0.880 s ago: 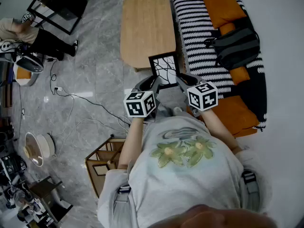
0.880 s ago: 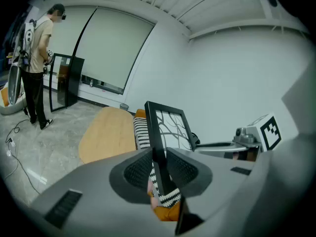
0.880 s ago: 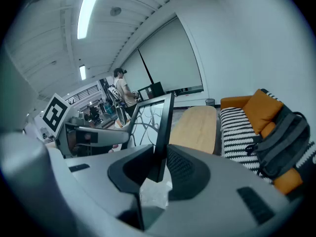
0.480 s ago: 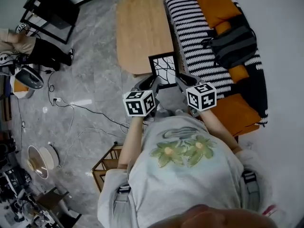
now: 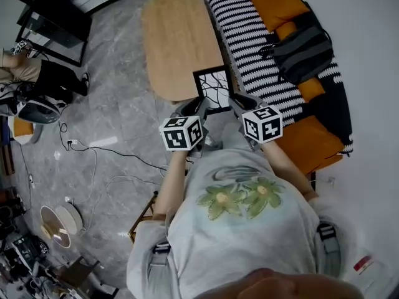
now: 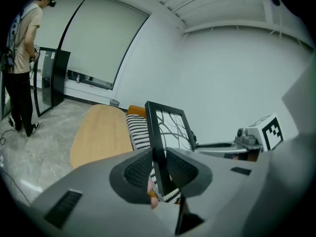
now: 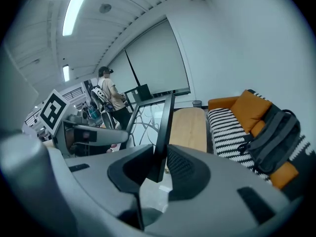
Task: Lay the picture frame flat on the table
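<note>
Inspection of the present state: the picture frame (image 5: 213,90) is carried in the air between the two grippers, standing roughly upright with its branch-pattern face toward the person; the left gripper (image 6: 159,169) has its jaws drawn narrow and clamped on the frame's left side bar, which runs straight up between the pads; the right gripper (image 7: 160,168) is likewise clamped narrow on the opposite side bar; both grippers point forward and somewhat downward. The wooden surface (image 5: 174,36) lies ahead of and below both grippers, its near end just beyond the frame in the head view; whether the frame is already over that end or just short of it cannot be settled. A striped sofa (image 5: 249,48) runs along to the right of the right gripper, beside the surface. Assessment of progress: pickup and two-sided grip appear complete and the approach to the surface looks well advanced; the frame is not yet touching the surface; what is left, by my judgement, is to bring it over the wood, tip it from upright to flat, lower it until it rests, and open both grippers.
</note>
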